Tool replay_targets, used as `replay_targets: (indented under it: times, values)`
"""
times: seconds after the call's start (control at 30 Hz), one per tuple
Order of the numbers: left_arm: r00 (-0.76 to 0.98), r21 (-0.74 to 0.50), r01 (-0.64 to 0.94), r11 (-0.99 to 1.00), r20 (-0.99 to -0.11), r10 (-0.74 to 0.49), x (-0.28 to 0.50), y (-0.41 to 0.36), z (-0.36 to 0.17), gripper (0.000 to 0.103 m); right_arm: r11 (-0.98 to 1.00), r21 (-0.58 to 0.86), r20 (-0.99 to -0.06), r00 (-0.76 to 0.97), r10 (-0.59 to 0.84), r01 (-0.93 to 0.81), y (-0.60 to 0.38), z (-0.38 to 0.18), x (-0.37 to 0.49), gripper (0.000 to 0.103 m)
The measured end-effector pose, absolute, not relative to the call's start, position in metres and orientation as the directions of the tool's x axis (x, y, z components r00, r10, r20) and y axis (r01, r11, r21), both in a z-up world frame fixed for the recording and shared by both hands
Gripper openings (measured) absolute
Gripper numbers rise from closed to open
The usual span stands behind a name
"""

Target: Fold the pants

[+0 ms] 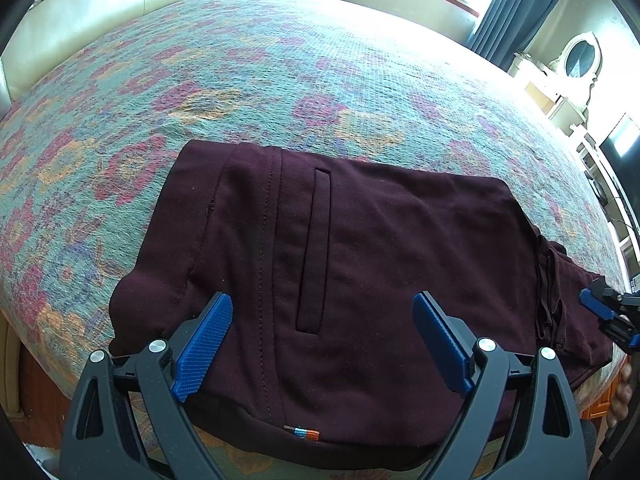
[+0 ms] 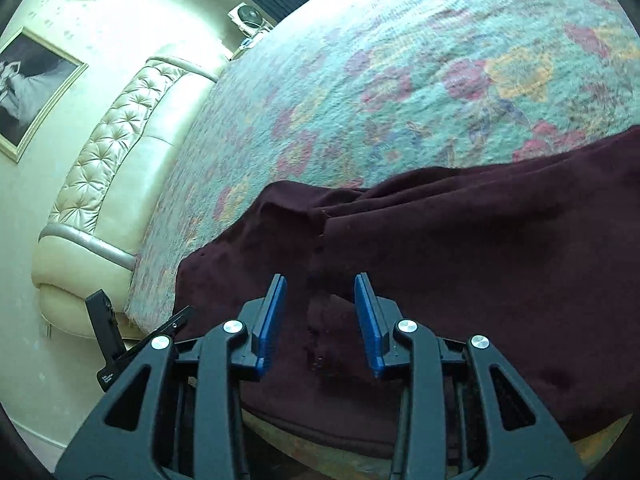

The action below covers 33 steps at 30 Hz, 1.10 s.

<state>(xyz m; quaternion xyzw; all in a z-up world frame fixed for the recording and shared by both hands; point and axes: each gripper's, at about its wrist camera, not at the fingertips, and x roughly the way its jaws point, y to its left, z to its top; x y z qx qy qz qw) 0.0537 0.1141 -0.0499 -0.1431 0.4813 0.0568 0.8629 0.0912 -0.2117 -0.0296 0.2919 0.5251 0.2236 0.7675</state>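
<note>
Left wrist view shows the pants (image 1: 360, 264) lying on the bed (image 1: 280, 80) near its front edge, already doubled into a squat block with the welt pocket facing up. The left claw (image 1: 322, 344) hangs over the near edge with its jaws wide apart, nothing between them. At the far right of the same view the right claw (image 1: 604, 312) sits beside the bunched end of the cloth.

Right wrist view has the right claw (image 2: 320, 320) over a seam, jaws partly apart, with the pants (image 2: 480, 260) beneath them but not pinched. The far corner is rumpled and stands up a little.

By the look of it, a fold is finished and both claws are free, so the step in hand is choosing new grips. The next move calls for each claw to close on an edge of the block, taking all layers together, then carrying it over evenly so the layers do not slide apart.
</note>
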Motion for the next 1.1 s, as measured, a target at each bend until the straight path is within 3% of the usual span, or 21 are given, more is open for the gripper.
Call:
replay_targets:
  times: [0.3,0.47,0.6,0.73,0.83,1.0,1.1]
  values:
    - [0.530,-0.178,-0.231,0.956,-0.847,-0.029,0.053,0.113,-0.051,0.091,0.697,0.715,-0.663,0.263,0.701,-0.056,-0.190,-0.054,0.065,0.037]
    - [0.531,-0.181,-0.230,0.956,-0.847,-0.032,0.052,0.113,-0.051,0.091,0.594,0.805,-0.580,0.237,0.779,0.019,-0.204,-0.067,0.065,0.036]
    - [0.534,-0.187,-0.230,0.955,-0.845,-0.037,0.051,0.113,-0.051,0.091,0.595,0.803,-0.577,0.233,0.783,-0.010,-0.215,-0.050,0.060,0.036]
    - [0.534,-0.169,-0.218,0.961,-0.845,-0.027,0.051,0.111,-0.052,0.091,0.620,0.779,-0.557,0.347,0.755,-0.098,-0.269,-0.007,0.054,0.039]
    - [0.537,-0.155,-0.211,0.965,-0.844,-0.018,0.050,0.108,-0.053,0.091,0.668,0.742,-0.561,0.495,0.664,-0.056,-0.350,0.014,0.054,0.052]
    - [0.553,-0.152,-0.211,0.966,-0.833,-0.010,0.046,0.111,-0.047,0.091,0.654,0.739,-0.607,0.577,0.546,0.159,-0.455,-0.018,0.045,0.053]
    - [0.590,-0.180,-0.225,0.958,-0.808,-0.013,0.035,0.123,-0.031,0.091,0.559,0.806,-0.557,0.566,0.608,0.193,-0.471,-0.046,0.037,0.053]
